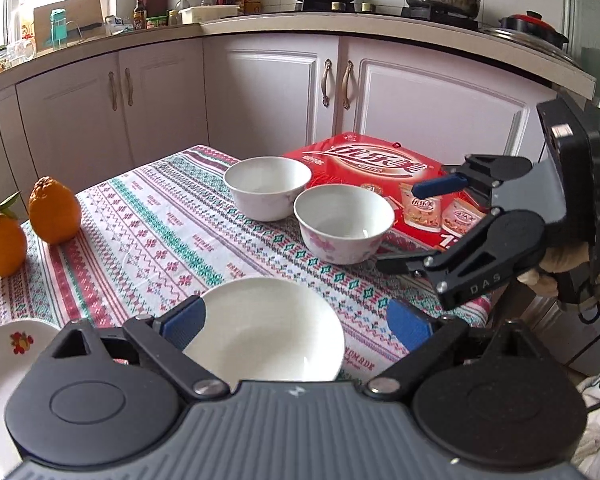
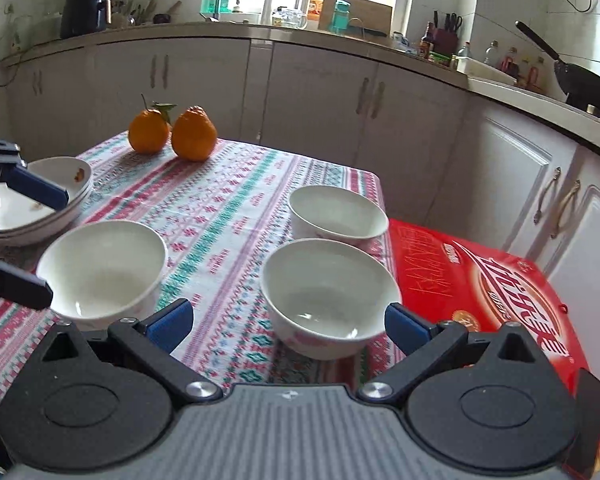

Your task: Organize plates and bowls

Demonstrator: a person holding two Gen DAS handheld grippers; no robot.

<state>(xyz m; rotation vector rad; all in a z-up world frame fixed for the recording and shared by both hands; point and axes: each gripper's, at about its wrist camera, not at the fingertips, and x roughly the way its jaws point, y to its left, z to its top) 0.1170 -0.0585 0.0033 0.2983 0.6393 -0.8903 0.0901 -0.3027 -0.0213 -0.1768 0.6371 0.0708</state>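
A patterned tablecloth (image 2: 236,208) covers the table before white cabinets (image 1: 268,92). The left gripper (image 1: 296,320) gapes around a bowl (image 1: 268,332) (untouched?); the right gripper (image 2: 288,320), empty, spreads before another bowl (image 2: 328,296); stacked plates (image 2: 32,208) lie beyond.

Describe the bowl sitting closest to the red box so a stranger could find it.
Start at the red box on the table's corner. Two white bowls stand beside it on the patterned cloth. The wanted bowl is the nearer one, with pink flowers outside, right before the right tongs; the other bowl sits behind it.
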